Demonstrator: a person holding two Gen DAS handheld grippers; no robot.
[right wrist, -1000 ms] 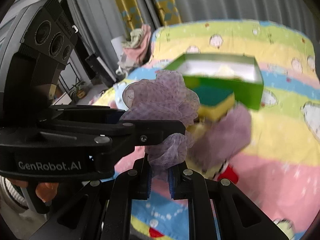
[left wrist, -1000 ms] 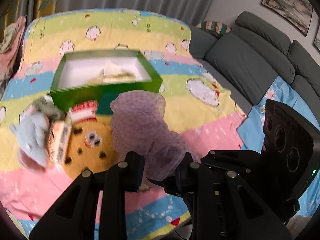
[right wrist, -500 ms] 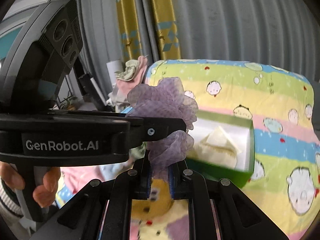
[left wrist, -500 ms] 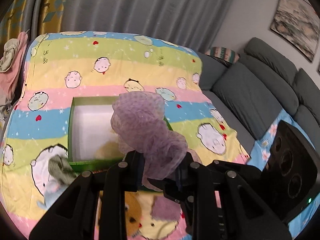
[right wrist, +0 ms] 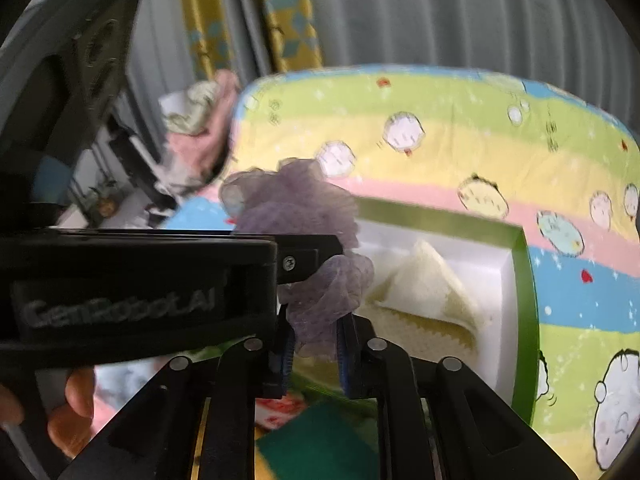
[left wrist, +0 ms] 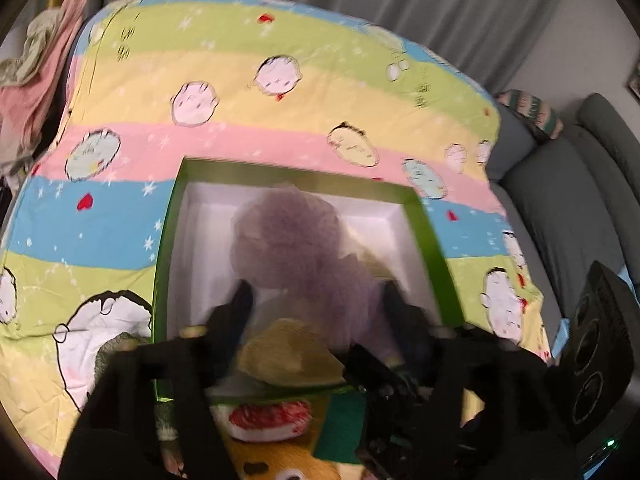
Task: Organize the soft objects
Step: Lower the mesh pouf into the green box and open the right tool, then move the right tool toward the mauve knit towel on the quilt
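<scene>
Puff (left wrist: 296, 248): now over box (left wrist: 424, 216). My left gripper (left wrist: 316, 300) has just spread clear; right gripper (right wrist: 314, 344), loosening, barely pinches it. Drop imminent.

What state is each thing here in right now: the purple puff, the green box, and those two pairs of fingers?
Purple puff: in the air over the box, blurred.
Green box: open, no lid on it, a cream sponge lying inside.
Left gripper: fingers have just been opening, now wide apart, puff between them, not pressed.
Right gripper: fingers have just been opening a little, puff's lower end between them; whether they press it is unclear.
</scene>
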